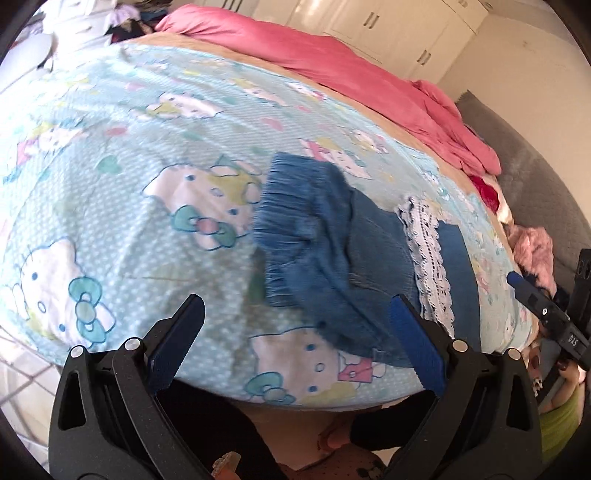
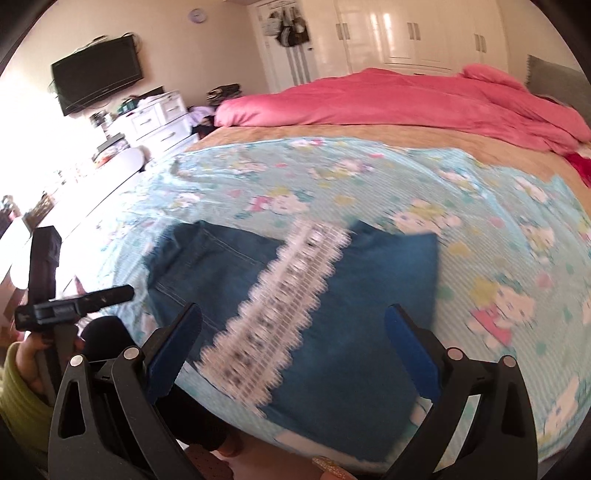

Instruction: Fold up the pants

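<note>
Blue denim pants (image 1: 332,236) lie folded on the cartoon-print sheet (image 1: 129,155) near the bed's front edge. Their gathered elastic waistband (image 1: 284,206) is on the left and a white lace trim (image 1: 428,254) on the right. My left gripper (image 1: 299,325) hangs open over the near edge of the pants, with nothing between its fingers. In the right wrist view the pants (image 2: 351,332) and lace band (image 2: 280,302) fill the space ahead of my right gripper (image 2: 291,317), which is open and empty above them. Each gripper shows at the edge of the other's view: the right gripper (image 1: 517,280) and the left gripper (image 2: 125,293).
A pink duvet (image 2: 388,99) is bunched along the far side of the bed on a tan blanket (image 2: 332,134). Pink and red clothes (image 1: 535,251) lie at the right end. White drawers (image 2: 159,118), a wall TV (image 2: 98,74) and wardrobes (image 2: 406,33) stand beyond.
</note>
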`<state>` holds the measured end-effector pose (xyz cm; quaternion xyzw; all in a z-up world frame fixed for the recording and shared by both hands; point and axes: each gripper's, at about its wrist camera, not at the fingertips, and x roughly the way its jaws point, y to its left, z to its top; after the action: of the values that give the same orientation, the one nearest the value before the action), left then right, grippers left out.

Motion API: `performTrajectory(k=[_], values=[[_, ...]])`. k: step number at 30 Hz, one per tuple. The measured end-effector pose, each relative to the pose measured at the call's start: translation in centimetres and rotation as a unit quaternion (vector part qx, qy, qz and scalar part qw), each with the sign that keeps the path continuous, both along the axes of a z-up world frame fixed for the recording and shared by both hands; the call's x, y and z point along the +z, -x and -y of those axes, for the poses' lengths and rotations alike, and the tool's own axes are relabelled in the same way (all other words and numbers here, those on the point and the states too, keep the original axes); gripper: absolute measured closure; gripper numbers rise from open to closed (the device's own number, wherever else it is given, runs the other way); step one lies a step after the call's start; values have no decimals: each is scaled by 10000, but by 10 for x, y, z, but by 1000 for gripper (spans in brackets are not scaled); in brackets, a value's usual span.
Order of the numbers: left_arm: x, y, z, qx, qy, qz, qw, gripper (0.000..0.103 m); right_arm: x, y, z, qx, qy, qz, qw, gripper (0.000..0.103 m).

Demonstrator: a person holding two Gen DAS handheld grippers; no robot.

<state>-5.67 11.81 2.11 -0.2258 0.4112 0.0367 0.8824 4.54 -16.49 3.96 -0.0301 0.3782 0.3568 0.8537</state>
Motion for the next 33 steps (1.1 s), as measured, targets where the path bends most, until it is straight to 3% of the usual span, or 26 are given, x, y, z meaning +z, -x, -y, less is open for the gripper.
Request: performTrajectory(k=[5, 12, 22, 25, 27, 30, 33], values=[[-5, 2, -7, -6, 125, -51, 9999, 10, 12, -13, -44, 428, 234, 167, 9987, 5], [-7, 3, -2, -146, 502, 203, 9984, 10, 13, -38, -103, 1011, 387, -77, 9941, 5], [-23, -2, 9, -205, 954, 115, 9952, 14, 3, -56, -179, 1782, 894, -201, 9797, 5], [-27, -5, 20, -321, 1000, 84, 9944, 26, -3, -60, -202, 2034, 1106, -238, 9725, 5], [-29, -9, 27, -447, 1041, 90, 9935, 40, -9, -63, -215, 2160, 1198, -307, 9685, 5], [-35, -15, 30, -501, 1028, 62, 9934, 49, -20, -67, -234, 2382, 1294, -506, 9612, 5], [-41, -20, 30, -447, 1082, 81, 9931, 51, -35, -71, -252, 2533, 1462, -777, 9531, 5]])
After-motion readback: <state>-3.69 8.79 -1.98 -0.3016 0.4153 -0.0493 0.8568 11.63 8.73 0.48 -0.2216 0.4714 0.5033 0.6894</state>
